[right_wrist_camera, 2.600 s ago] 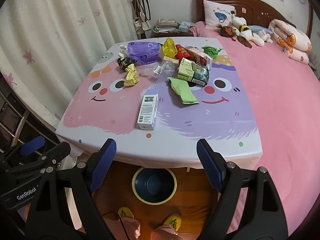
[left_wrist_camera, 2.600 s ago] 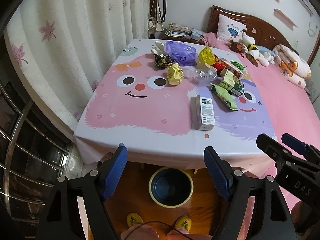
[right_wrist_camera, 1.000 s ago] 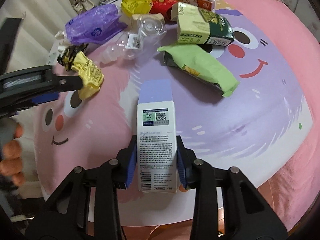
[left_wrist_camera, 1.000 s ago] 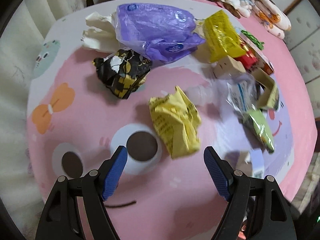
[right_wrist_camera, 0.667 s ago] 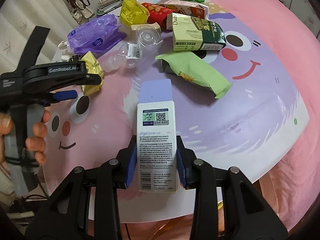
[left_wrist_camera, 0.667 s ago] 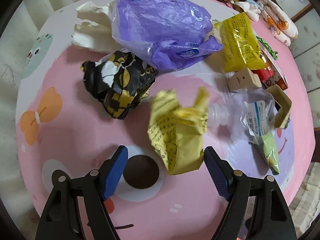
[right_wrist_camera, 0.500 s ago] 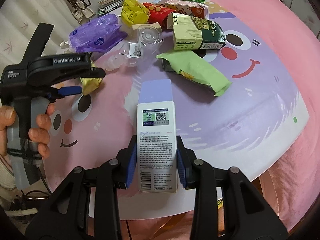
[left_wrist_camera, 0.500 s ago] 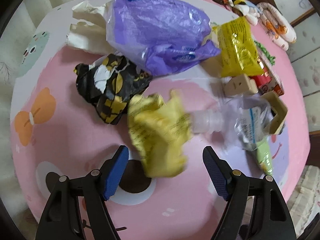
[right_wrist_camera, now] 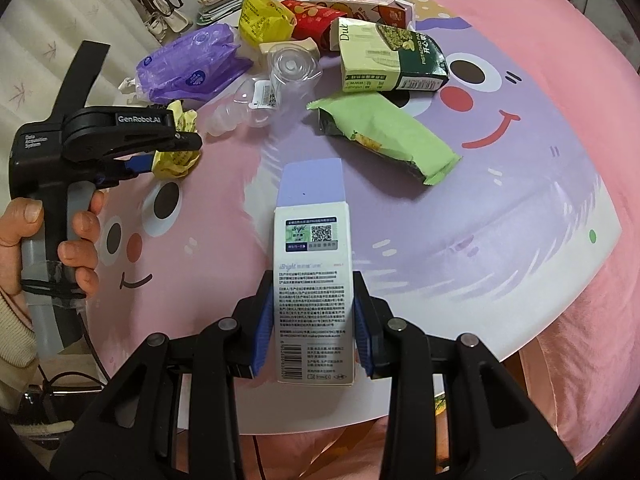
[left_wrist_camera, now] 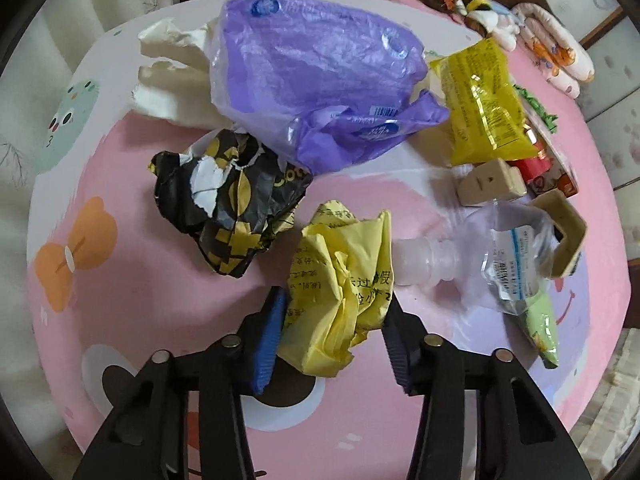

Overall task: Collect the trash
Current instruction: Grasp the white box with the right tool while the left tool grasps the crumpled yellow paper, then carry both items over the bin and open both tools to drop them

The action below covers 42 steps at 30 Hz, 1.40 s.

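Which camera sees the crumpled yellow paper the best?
The left wrist view. There the crumpled yellow paper fills the middle, pinched in the left hand-held gripper, with its printed writing visible. In the right wrist view it is only a small yellow lump, partly hidden behind that gripper.

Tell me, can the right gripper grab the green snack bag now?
Probably not yet. The right gripper is shut on the white box, so its jaws are full. The green snack bag lies bare just beyond, nothing on top.
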Each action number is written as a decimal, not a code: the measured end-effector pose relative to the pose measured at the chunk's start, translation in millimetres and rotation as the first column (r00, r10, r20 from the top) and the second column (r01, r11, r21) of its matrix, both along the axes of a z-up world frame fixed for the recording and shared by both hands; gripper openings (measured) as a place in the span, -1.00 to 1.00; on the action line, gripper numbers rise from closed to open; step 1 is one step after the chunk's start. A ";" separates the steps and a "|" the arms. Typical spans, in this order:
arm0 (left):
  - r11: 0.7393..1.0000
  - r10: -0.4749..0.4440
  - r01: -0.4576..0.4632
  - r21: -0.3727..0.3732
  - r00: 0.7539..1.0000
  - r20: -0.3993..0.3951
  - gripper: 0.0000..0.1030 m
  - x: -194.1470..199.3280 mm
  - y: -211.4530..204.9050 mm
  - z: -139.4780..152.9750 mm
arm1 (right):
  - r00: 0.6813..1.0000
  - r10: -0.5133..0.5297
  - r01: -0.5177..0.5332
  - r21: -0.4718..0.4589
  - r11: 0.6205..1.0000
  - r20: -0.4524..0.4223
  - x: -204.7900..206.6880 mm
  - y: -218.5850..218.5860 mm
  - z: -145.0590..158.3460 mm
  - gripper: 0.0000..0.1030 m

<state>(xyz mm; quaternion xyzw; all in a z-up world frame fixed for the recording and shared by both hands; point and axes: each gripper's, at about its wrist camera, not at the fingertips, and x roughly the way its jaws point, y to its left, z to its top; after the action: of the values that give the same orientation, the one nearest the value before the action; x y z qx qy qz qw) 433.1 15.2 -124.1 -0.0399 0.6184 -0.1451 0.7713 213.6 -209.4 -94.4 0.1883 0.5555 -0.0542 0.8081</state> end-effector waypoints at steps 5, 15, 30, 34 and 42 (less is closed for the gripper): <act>1.000 -0.012 0.012 0.012 0.999 0.031 -0.16 -22.4 2.8 15.2 | 0.999 0.049 -0.049 0.001 0.999 0.010 0.8 -0.4 4.2 -0.39; 0.997 -0.047 0.037 0.073 0.991 0.128 -0.16 -131.2 10.6 62.7 | 0.979 0.196 -0.197 0.024 0.980 0.047 -2.8 -19.3 19.7 -0.39; 0.970 0.205 -0.227 0.084 0.955 0.213 -0.16 -347.4 -25.5 84.9 | 0.812 0.570 -0.572 -0.022 0.820 0.129 -83.0 -39.7 41.8 -0.39; 0.961 0.245 -0.261 0.095 0.957 0.155 -0.16 -387.7 -34.7 76.3 | 0.786 0.606 -0.611 0.004 0.792 0.119 -115.5 -48.8 37.8 -0.39; 0.958 0.247 -0.256 0.130 0.966 0.083 -0.16 -426.4 -38.1 57.7 | 0.790 0.608 -0.613 0.065 0.788 0.076 -166.1 -52.8 15.4 -0.39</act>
<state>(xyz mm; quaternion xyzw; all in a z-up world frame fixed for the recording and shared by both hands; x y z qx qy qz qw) 6.7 -22.9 -66.3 -0.0592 0.5913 -0.0033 0.8042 47.5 -262.3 -79.0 0.0347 0.5677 0.2386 0.7872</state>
